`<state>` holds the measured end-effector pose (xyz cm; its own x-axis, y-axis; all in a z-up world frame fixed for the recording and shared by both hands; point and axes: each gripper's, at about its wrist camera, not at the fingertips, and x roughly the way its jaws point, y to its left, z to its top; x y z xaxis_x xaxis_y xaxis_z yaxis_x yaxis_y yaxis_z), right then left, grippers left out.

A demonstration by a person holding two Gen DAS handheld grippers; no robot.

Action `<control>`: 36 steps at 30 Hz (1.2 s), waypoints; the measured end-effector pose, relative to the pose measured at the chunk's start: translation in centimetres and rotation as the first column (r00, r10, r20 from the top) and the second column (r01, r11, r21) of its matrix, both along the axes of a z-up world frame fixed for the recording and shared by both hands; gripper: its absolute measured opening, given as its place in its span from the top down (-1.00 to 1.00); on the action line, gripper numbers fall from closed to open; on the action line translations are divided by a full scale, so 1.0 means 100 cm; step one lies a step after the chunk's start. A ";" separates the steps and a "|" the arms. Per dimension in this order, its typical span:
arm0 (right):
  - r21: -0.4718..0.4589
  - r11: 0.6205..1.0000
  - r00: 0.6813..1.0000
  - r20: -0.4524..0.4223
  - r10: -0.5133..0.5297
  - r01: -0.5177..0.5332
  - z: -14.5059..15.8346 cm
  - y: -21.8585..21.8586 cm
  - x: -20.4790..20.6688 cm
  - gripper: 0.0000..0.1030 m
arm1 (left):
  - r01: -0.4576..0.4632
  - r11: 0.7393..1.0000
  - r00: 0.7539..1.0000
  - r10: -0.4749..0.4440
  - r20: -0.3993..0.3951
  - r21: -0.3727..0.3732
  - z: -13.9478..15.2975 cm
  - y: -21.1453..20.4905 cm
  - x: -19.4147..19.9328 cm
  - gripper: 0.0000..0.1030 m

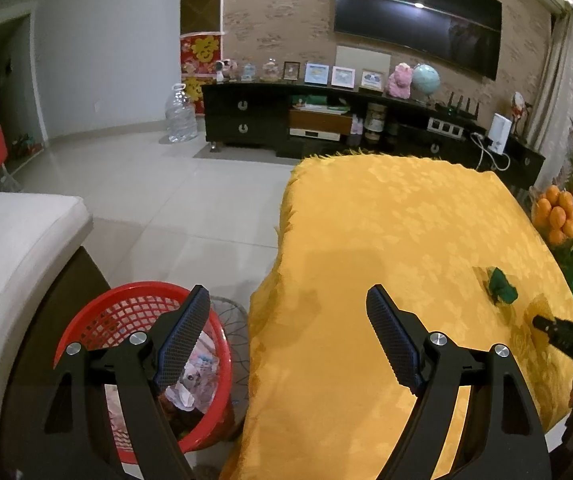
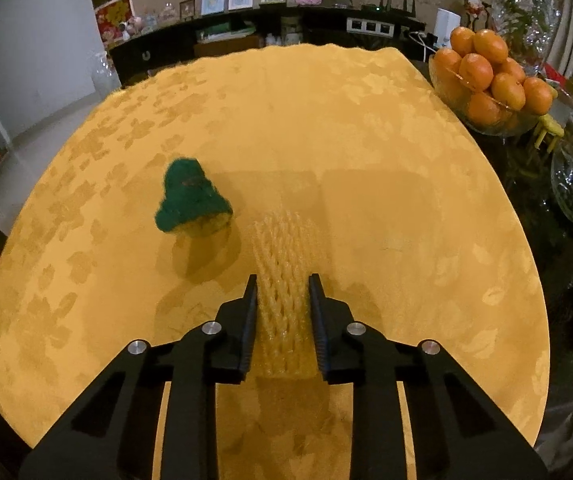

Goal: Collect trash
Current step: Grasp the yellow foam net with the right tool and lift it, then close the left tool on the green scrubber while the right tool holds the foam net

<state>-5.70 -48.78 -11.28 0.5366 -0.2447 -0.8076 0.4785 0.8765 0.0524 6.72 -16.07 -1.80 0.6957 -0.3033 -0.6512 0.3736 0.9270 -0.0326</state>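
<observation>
My right gripper (image 2: 282,312) fingers squeeze the bumpy yellow foam net sleeve (image 2: 286,264); it points long-ways toward 12 o'clock. My left gripper (image 1: 288,334) fingers are spread wide, holding nothing.

Home living room, television (image 1: 418,20), cabinet (image 1: 246,120)

Your table (image 2: 366,128) w/ yellow cloth: green scrub pad (image 2: 190,202) & yellow foam net (image 2: 286,248) lie on it; red basket (image 1: 86,320) on floor (image 1: 166,200).
</observation>
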 end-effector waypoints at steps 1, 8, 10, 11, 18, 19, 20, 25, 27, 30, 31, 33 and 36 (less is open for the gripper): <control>-0.002 1.000 1.000 0.009 0.000 0.000 0.003 0.001 -0.001 0.53 | 0.004 1.000 1.000 -0.004 0.000 0.001 0.000 -0.001 0.000 -0.51; -0.048 0.999 0.999 0.043 -0.012 0.014 0.024 0.004 -0.006 0.53 | 0.048 0.999 0.999 -0.048 -0.020 -0.012 -0.004 -0.020 -0.004 -0.51; -0.040 0.999 0.998 0.055 -0.024 0.026 0.028 0.002 -0.010 0.53 | 0.064 0.998 0.998 -0.064 -0.026 -0.003 -0.007 -0.031 -0.006 -0.51; -0.041 0.999 0.998 0.059 -0.029 0.032 0.030 0.000 -0.011 0.53 | 0.073 0.997 0.997 -0.073 -0.026 0.005 -0.008 -0.037 -0.007 -0.51; -0.032 0.996 0.992 0.095 -0.082 0.086 0.046 -0.012 -0.025 0.53 | 0.159 0.987 0.986 -0.158 -0.061 0.011 -0.016 -0.089 -0.012 -0.51; -0.024 0.995 0.991 0.096 -0.092 0.095 0.047 -0.014 -0.027 0.53 | 0.174 0.985 0.983 -0.173 -0.067 0.009 -0.018 -0.099 -0.012 -0.51; -0.013 0.995 0.990 0.098 -0.101 0.103 0.048 -0.017 -0.028 0.53 | 0.192 0.981 0.979 -0.191 -0.073 0.011 -0.020 -0.110 -0.013 -0.51; 0.017 0.992 0.985 0.118 -0.125 0.124 0.053 -0.022 -0.033 0.53 | 0.258 0.966 0.962 -0.255 -0.098 0.017 -0.029 -0.158 -0.017 -0.51; 0.023 0.992 0.983 0.129 -0.127 0.126 0.055 -0.023 -0.035 0.53 | 0.284 0.959 0.954 -0.280 -0.108 0.014 -0.032 -0.178 -0.016 -0.51; 0.030 0.991 0.981 0.138 -0.133 0.130 0.057 -0.025 -0.038 0.53 | 0.311 0.950 0.942 -0.308 -0.132 0.004 -0.036 -0.204 -0.014 -0.51; 0.032 0.991 0.981 0.140 -0.136 0.133 0.057 -0.026 -0.038 0.53 | 0.317 0.948 0.939 -0.314 -0.139 0.005 -0.038 -0.210 -0.013 -0.51; 0.036 0.990 0.980 0.141 -0.143 0.139 0.057 -0.028 -0.040 0.53 | 0.333 0.943 0.933 -0.327 -0.153 0.015 -0.044 -0.227 -0.011 -0.51; 0.046 0.988 0.978 0.141 -0.155 0.150 0.056 -0.032 -0.043 0.53 | 0.353 0.936 0.921 -0.343 -0.185 0.021 -0.056 -0.249 -0.008 -0.51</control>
